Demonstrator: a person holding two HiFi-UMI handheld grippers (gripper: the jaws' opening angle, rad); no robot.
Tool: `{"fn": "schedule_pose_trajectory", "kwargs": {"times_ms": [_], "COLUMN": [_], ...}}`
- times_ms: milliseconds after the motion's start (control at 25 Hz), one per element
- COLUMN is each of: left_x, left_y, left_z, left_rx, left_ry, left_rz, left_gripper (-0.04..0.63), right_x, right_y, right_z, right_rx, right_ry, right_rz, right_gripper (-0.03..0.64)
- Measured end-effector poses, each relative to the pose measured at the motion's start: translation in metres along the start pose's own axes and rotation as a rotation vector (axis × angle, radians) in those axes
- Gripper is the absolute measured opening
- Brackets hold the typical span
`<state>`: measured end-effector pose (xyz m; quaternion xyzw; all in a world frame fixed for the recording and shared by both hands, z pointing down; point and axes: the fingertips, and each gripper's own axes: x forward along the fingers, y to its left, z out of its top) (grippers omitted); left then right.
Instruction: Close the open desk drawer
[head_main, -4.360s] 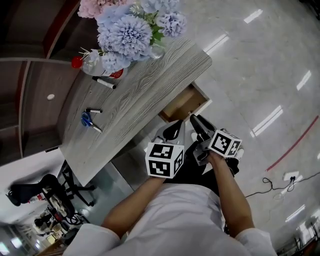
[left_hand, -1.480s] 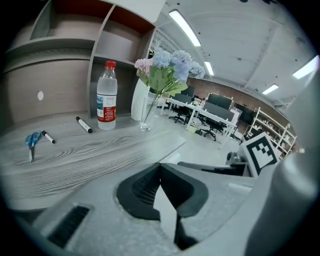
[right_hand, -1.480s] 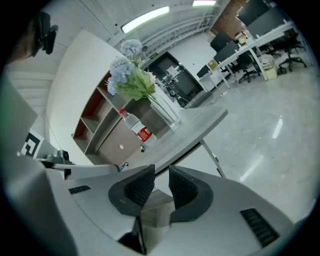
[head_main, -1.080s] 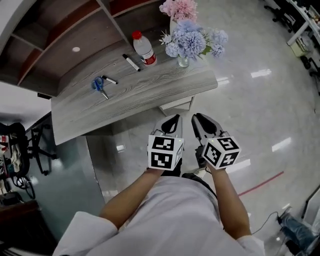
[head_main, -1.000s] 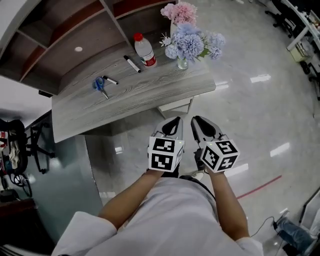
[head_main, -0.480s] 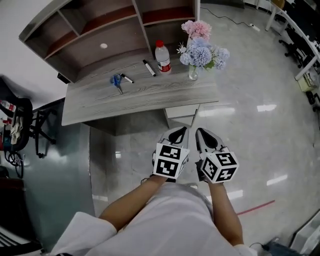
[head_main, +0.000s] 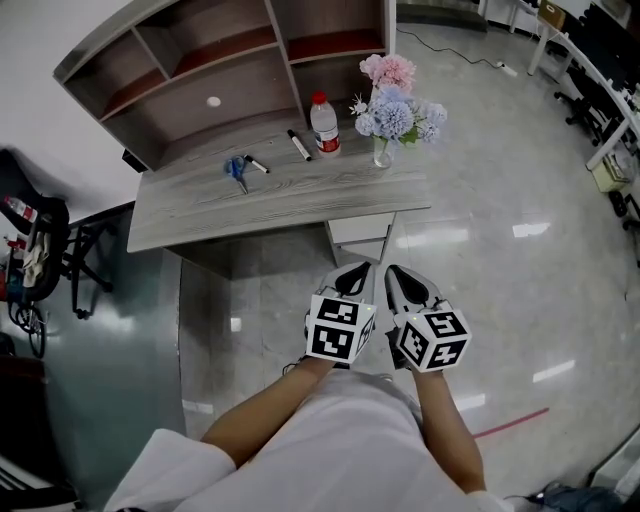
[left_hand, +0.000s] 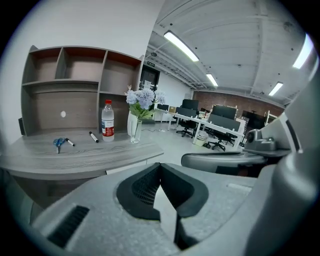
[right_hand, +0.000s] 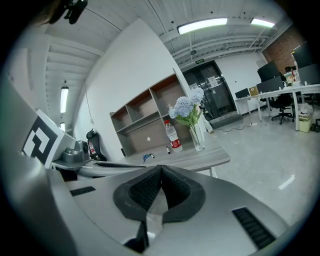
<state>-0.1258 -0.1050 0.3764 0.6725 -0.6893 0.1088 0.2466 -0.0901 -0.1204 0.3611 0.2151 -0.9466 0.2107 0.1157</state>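
Head view: drawer (head_main: 360, 228) sits under desk (head_main: 250, 205), apart from left claw (head_main: 358, 270) and right claw (head_main: 394, 272), both pinched together empty

A grey wood-grain counter (head_main: 280, 205) fills the upper middle of the frame; toward its right end a clear bottle with a red cap (head_main: 323, 125) stands upright near a glass vase (head_main: 381, 152) of pink and blue flowers (head_main: 395, 95); a black marker (head_main: 298, 145) lies just left of the bottle; blue-handled scissors (head_main: 235, 168) and a smaller marker (head_main: 256, 164) lie further left; an open brown shelf unit (head_main: 230, 60) stands behind; a black chair (head_main: 40, 215) is at the left edge; a red line (head_main: 510, 423) crosses the glossy floor (head_main: 500, 200) at lower right.
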Motion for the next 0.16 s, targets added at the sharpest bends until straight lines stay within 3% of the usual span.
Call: {"fn": "schedule_pose_trajectory", "kwargs": {"times_ms": [160], "left_x": [-0.0010], "left_y": [-0.0050], "left_z": [-0.0008], "left_rx": [0.000], "left_ry": [-0.004], "left_rz": [0.003], "left_gripper": [0.003], "right_x": [-0.0045], "right_y": [-0.0002], "right_z": [-0.0004], "right_rx": [-0.003], "right_ry": [-0.003], "right_rz": [0.007], "right_gripper": [0.002]}}
